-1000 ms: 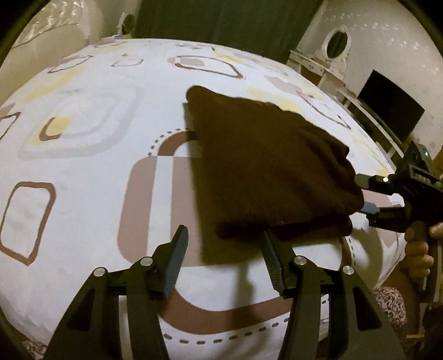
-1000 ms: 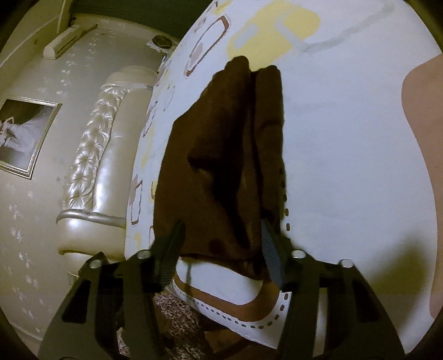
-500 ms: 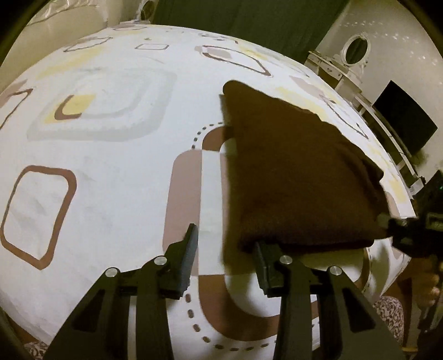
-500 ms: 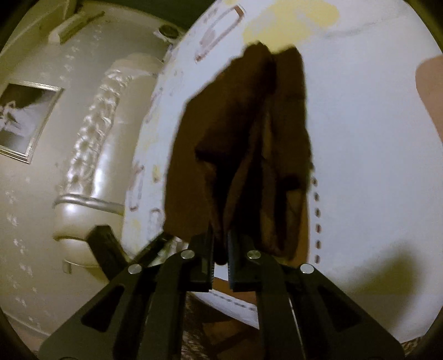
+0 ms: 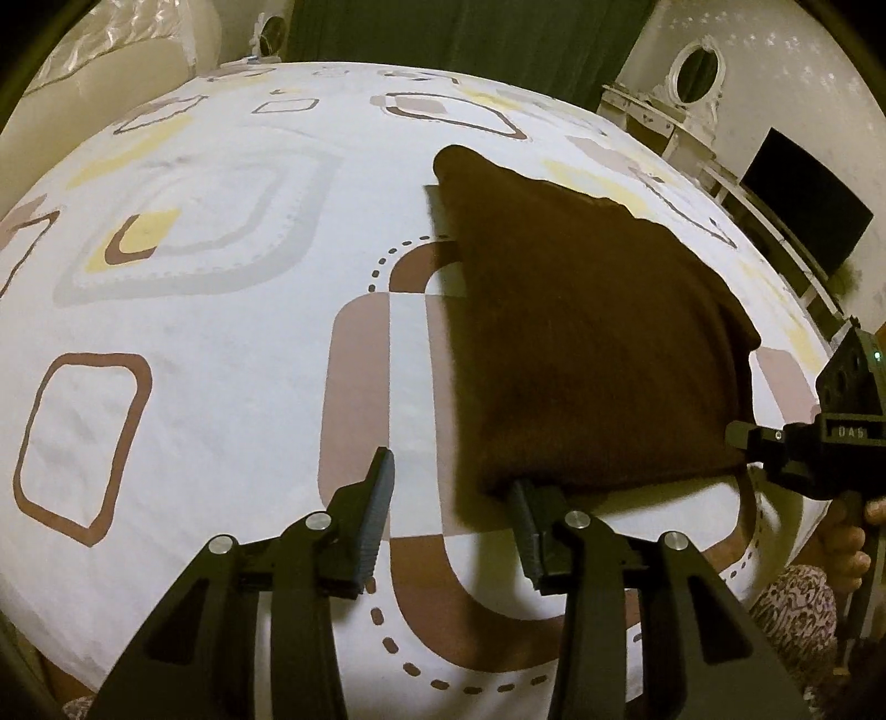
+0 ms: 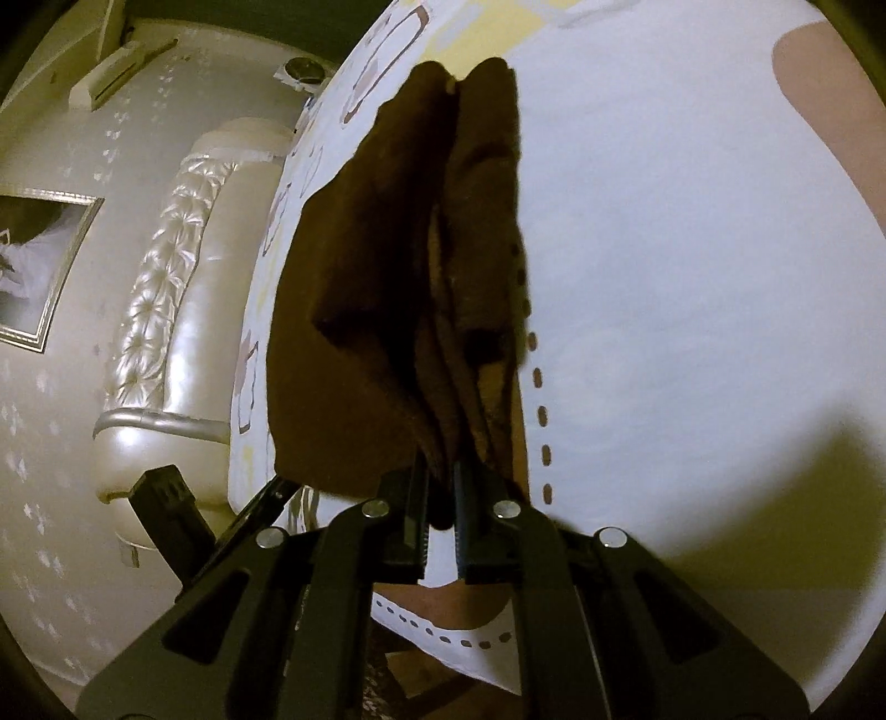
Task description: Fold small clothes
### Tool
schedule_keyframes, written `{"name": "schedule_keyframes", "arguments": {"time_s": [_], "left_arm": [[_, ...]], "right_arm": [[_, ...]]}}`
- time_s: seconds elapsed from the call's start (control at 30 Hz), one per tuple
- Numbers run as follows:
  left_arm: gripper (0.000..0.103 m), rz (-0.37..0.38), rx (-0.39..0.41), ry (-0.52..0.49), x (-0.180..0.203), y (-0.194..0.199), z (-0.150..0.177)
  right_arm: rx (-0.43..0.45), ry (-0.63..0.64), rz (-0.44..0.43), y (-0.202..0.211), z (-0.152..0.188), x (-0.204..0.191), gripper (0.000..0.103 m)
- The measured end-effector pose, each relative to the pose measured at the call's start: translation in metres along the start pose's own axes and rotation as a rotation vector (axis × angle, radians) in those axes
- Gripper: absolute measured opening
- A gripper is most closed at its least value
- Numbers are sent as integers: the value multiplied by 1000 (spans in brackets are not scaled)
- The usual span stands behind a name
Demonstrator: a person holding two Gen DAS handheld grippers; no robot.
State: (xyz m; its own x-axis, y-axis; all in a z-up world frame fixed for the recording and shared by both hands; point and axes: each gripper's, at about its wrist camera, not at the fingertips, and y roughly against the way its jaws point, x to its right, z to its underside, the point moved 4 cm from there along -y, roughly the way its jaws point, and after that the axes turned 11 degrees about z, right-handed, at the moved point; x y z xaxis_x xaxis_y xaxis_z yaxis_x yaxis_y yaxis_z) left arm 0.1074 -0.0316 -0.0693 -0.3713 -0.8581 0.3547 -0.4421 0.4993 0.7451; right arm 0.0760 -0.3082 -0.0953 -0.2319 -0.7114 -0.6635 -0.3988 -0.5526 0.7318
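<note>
On the bed (image 5: 221, 343), near its front edge, a dark brown garment (image 5: 581, 343) lies folded in several layers, lifted at the near edge. Right hand-held gripper (image 6: 440, 501): jaws pinched nearly together on the garment's near corner, layers bunched between the pads. Left hand-held gripper (image 5: 451, 498): jaws partly apart; its right finger sits at or under the garment's other near corner, left finger over bare sheet. No clamping visible, so nothing is held there.

Risks, as judged:
- Left side ungripped: if the right lifts alone, the stack could swing, twist and open.
- Thick bunch in the right jaws: an inner layer could slip out and spoil the fold.
- Garment close to the bed edge: a drop could go over the side.

Surface: white sheet with brown and yellow rounded squares and dashed lines, soft, slightly creased. Room: dim, cream padded headboard (image 6: 160, 310), framed picture (image 6: 39, 266), green curtain (image 5: 459, 33), dressing table with oval mirror (image 5: 695, 69), dark screen (image 5: 803, 199).
</note>
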Motion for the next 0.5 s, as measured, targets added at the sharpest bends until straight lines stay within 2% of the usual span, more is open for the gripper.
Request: {"name": "schedule_keyframes", "arguments": {"time_s": [0.1,0.23,0.33,0.37,0.43,0.5], "left_arm": [[43,-5,-6,1,1,0,1],[55,9,-13,30,0,4,3],[63,4,-15,47,1,9,5],[66,-3,-13,50,2,10,6],[71,-13,-14,56,4,13,7],[73,-25,-9,62,8,19,9]], "right_arm": [[2,-16,-12,-1,1,0,6],[3,-36,-22,2,2,2,7],[1,-53,-36,8,5,6,12],[7,-56,-39,11,7,7,15],[23,-58,-25,18,10,8,32],[49,-50,7,24,13,7,42]]}}
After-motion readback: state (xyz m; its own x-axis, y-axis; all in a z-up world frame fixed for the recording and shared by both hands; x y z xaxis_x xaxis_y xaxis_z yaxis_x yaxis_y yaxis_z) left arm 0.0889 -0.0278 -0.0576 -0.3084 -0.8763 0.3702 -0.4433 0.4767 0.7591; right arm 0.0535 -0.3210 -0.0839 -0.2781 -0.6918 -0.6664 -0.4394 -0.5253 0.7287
